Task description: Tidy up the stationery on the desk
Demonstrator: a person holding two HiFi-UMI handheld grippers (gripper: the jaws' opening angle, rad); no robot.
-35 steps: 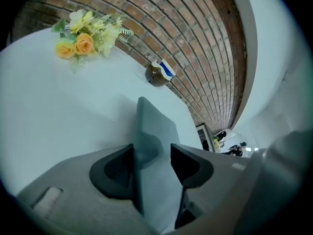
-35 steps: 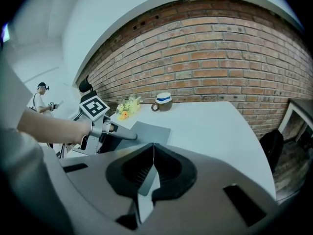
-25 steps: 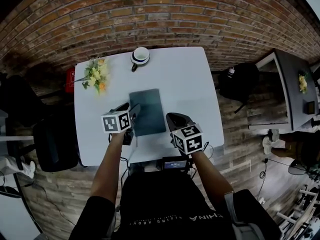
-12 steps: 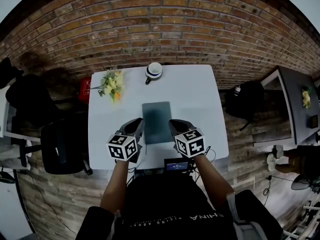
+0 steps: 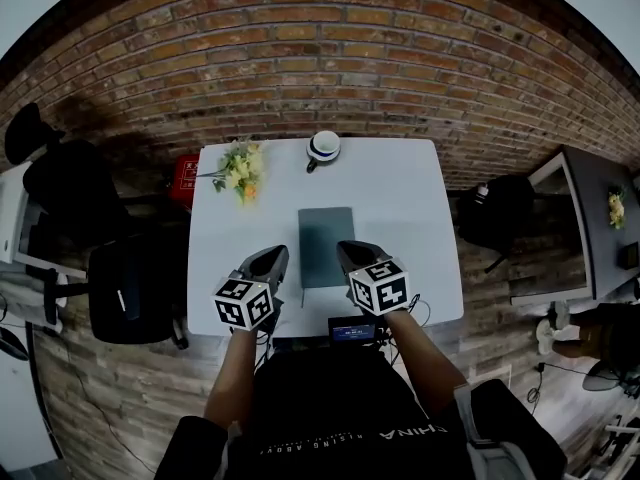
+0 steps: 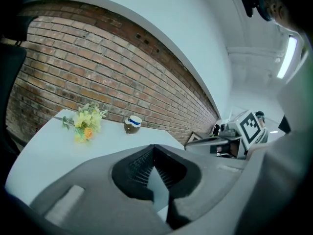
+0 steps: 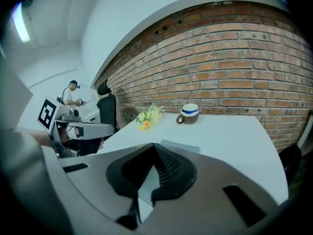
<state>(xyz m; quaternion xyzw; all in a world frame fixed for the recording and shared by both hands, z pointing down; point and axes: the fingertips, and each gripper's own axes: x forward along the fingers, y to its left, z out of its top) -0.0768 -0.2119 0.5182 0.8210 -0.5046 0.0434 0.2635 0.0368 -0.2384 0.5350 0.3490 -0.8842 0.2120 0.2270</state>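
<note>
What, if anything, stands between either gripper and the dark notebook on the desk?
Nothing visible does. The notebook lies flat on the white table, with the left gripper and right gripper flanking its near end. The flowers and mug sit beyond it, near the far edge.

One table [image 5: 420,218] fills the middle of the frame. It carries one dark notebook [image 5: 326,246] at centre, one cup [image 5: 323,147] at its top edge and one bunch of flowers [image 5: 241,169] at its upper left. Two grippers show below: the left gripper [image 5: 274,255] and the right gripper [image 5: 346,250].
</note>
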